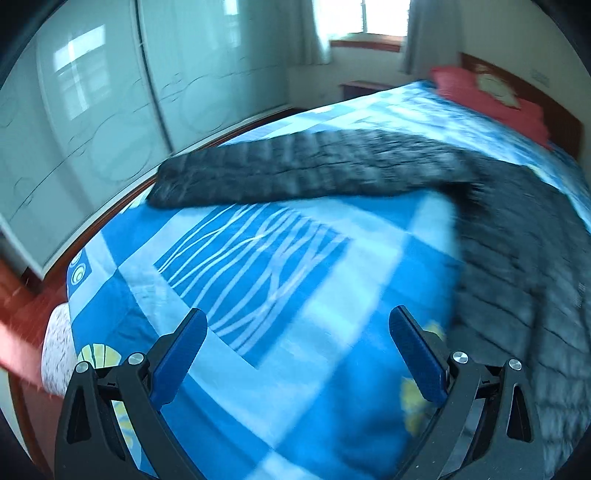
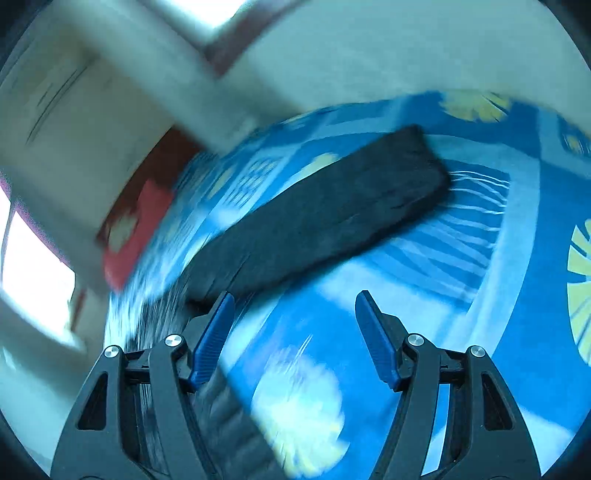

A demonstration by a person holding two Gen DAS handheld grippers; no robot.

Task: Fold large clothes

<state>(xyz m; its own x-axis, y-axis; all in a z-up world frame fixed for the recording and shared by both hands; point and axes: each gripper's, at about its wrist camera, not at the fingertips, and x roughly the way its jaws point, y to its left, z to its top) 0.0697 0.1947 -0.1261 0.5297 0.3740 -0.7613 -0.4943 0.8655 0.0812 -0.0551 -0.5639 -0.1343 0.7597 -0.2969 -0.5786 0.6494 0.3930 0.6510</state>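
Observation:
A dark grey quilted jacket (image 1: 498,236) lies on a bed with a blue patterned cover (image 1: 295,266). One sleeve (image 1: 295,170) stretches out flat to the left across the bed. My left gripper (image 1: 297,325) is open and empty above the cover, left of the jacket body. In the right wrist view, which is blurred, the sleeve (image 2: 325,210) lies diagonally and part of the jacket (image 2: 229,417) sits below the left finger. My right gripper (image 2: 294,314) is open and empty above the cover (image 2: 424,332).
A white wardrobe with sliding doors (image 1: 110,110) runs along the bed's left side. Red pillows (image 1: 491,96) lie against the wooden headboard (image 1: 535,92) at the far end. A window with curtains (image 1: 369,22) is behind. Red-brown floor (image 1: 22,314) shows at the left.

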